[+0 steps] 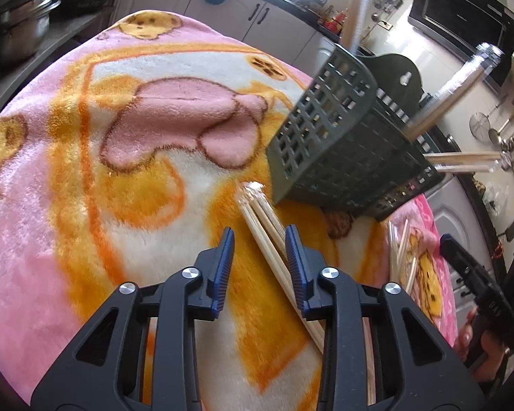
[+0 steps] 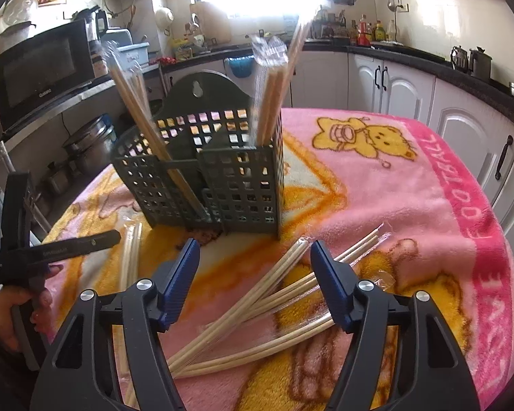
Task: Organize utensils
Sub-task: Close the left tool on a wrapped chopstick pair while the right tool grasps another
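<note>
Each unit, the left gripper (image 1: 259, 236) and the right gripper (image 2: 255, 251), comprises a black plastic frame with triangular cut-outs, four silver round-head screws, and two blue ribbed fingers (image 2: 183, 272) (white lettering marks the black handle, unreadable here), gripped by a bare-skinned hand (image 2: 15, 308).
</note>
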{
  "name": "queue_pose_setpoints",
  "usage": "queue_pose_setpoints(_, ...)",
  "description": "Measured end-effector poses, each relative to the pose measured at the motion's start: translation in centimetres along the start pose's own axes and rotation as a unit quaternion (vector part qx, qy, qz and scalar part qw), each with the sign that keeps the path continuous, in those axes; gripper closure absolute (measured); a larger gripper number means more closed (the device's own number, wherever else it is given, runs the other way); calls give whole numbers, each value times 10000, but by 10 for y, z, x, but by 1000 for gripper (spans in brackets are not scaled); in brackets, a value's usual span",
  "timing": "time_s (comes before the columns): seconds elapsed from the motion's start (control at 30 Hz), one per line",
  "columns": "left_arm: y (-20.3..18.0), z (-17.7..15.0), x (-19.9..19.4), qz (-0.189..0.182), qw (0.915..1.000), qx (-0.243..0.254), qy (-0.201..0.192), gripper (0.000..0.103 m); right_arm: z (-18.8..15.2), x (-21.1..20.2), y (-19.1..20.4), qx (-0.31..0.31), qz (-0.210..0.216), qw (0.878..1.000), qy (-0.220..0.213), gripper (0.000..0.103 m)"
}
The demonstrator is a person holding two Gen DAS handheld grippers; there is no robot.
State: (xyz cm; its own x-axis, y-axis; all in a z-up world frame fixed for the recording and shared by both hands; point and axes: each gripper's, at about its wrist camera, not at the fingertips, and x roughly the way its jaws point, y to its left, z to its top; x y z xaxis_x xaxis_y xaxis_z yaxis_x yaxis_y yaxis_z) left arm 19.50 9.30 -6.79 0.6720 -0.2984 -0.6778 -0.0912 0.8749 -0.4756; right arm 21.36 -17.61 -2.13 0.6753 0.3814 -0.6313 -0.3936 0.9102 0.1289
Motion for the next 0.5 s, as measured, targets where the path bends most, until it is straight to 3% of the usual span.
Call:
queue_pose_setpoints(0.27,12,13,18,-23,9994,-315,101,88,3,28,-13,156,-18,9994,299,49)
queue_pose_setpoints(0.5,15,19,25,-24,9992,-375,123,89,6,55,-27,337,-129,9975,603,55)
